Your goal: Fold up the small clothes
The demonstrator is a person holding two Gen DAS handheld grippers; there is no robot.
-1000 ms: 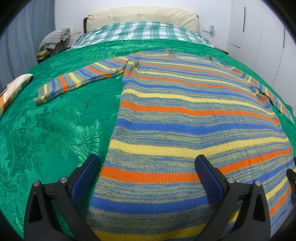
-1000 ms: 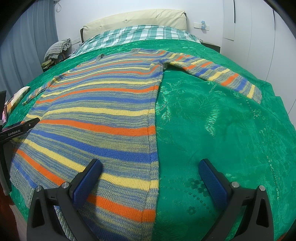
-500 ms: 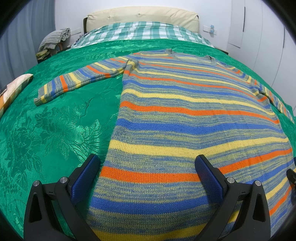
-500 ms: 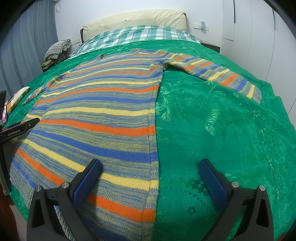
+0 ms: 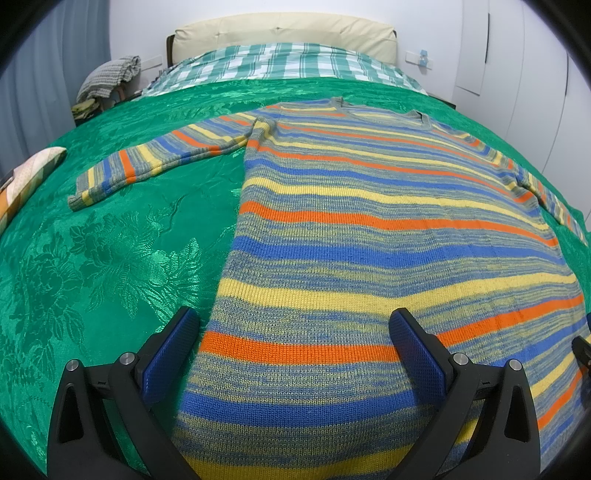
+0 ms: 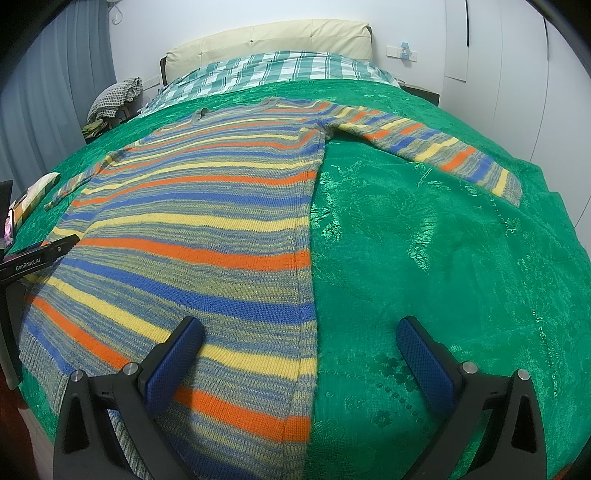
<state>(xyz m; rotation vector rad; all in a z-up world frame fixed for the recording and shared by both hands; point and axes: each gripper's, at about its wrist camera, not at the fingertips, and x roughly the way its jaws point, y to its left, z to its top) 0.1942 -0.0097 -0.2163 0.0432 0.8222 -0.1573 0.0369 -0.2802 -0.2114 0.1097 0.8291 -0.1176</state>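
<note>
The left gripper (image 5: pixel 293 332) hangs with jaws spread wide over the sweater's (image 5: pixel 369 236) hem, holding nothing; the right gripper (image 6: pixel 299 343) is likewise released, straddling the sweater's side edge. The sweater lies flat, sleeves out, on the green bedspread (image 6: pixel 443 258). Beyond lie a checked blanket (image 5: pixel 280 62) and the headboard (image 5: pixel 284 29).

A home bedroom: a bed (image 5: pixel 110 229) under a green cover, a padded headboard (image 5: pixel 284 35), a checked blanket (image 5: pixel 280 66), white wardrobe doors (image 6: pixel 517 74) and a curtain (image 6: pixel 55 92).
</note>
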